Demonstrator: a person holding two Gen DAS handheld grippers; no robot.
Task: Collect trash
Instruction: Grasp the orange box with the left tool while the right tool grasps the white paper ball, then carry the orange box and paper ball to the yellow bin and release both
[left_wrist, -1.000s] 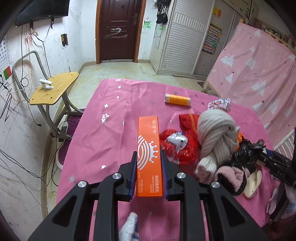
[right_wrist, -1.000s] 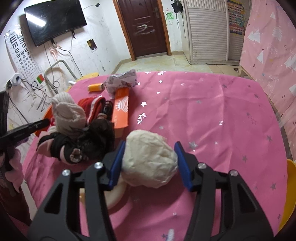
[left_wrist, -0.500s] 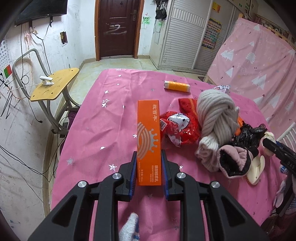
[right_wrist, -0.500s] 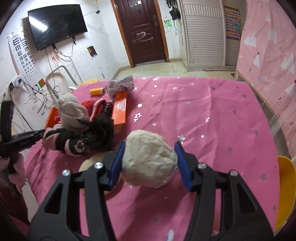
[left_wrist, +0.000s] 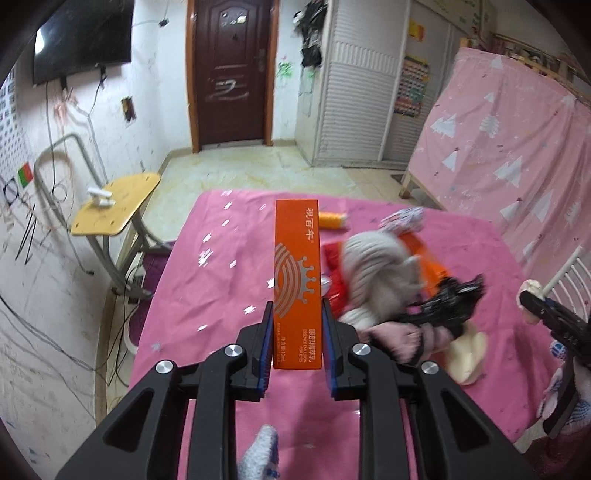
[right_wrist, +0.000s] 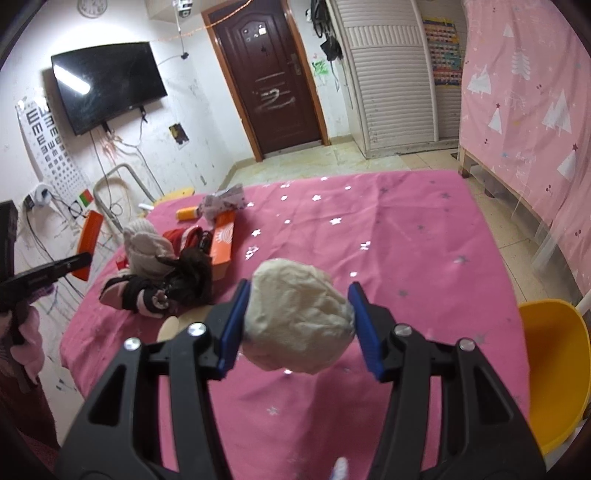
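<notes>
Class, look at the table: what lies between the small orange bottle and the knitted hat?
In the right wrist view, a crumpled printed wrapper lies between the orange bottle and the knitted hat.

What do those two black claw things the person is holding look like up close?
Both are alike: the left gripper and right gripper have black plastic frames with triangular cut-outs and silver screw heads. Each has two fingers lined with blue pads. No cables show. The person seems to wear light knitted gloves.

Dim indoor light, fisheye-bent edges, dark corners; clutter perhaps motion-blurred in the left view.
</notes>
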